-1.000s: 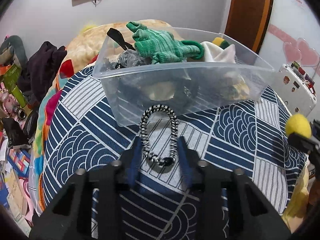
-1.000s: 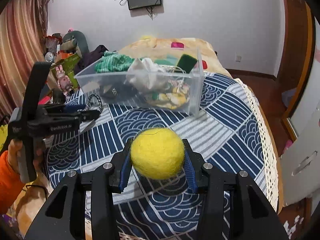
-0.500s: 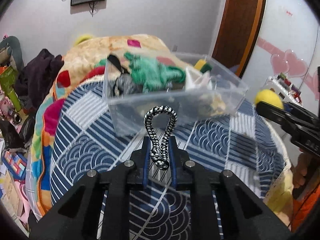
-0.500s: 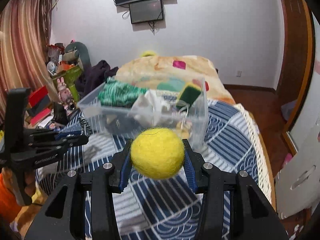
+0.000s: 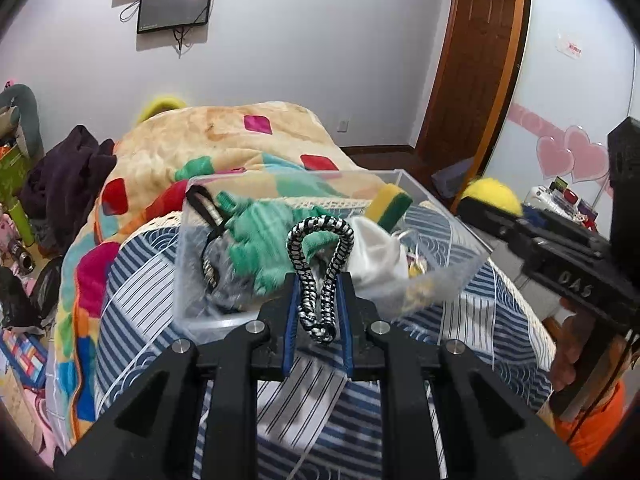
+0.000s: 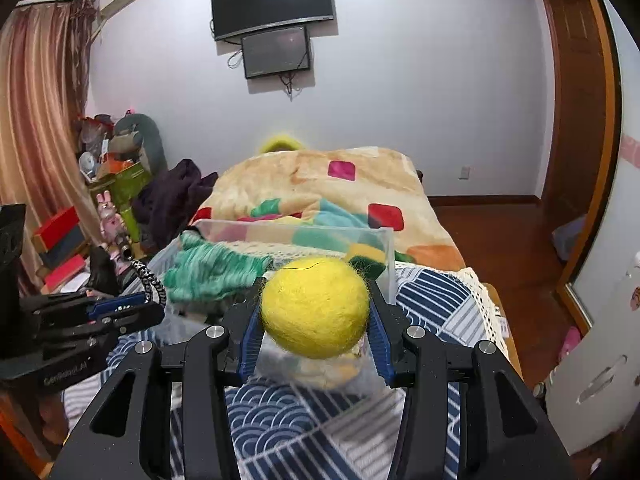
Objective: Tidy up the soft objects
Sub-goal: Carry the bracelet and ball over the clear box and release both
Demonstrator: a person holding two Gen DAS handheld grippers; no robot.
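Left wrist view: my left gripper (image 5: 318,300) is clamped on a black-and-white braided cord loop (image 5: 320,268), its lower end pinched between the blue pads and the loop standing upright above them. Just beyond it sits the clear plastic bin (image 5: 460,264) on the bed's blue patterned cover (image 5: 132,312); inside I see a green knit glove (image 5: 264,236), a white cloth (image 5: 376,252) and a yellow-green sponge (image 5: 390,204) leaning at the far right corner. Right wrist view: my right gripper (image 6: 316,320) is closed around a yellow felt ball (image 6: 315,307), held in the air in front of the bin (image 6: 384,256). Left gripper (image 6: 132,312) shows at left of that view, level with the bin's near wall. Bin contents are partly motion-blurred.
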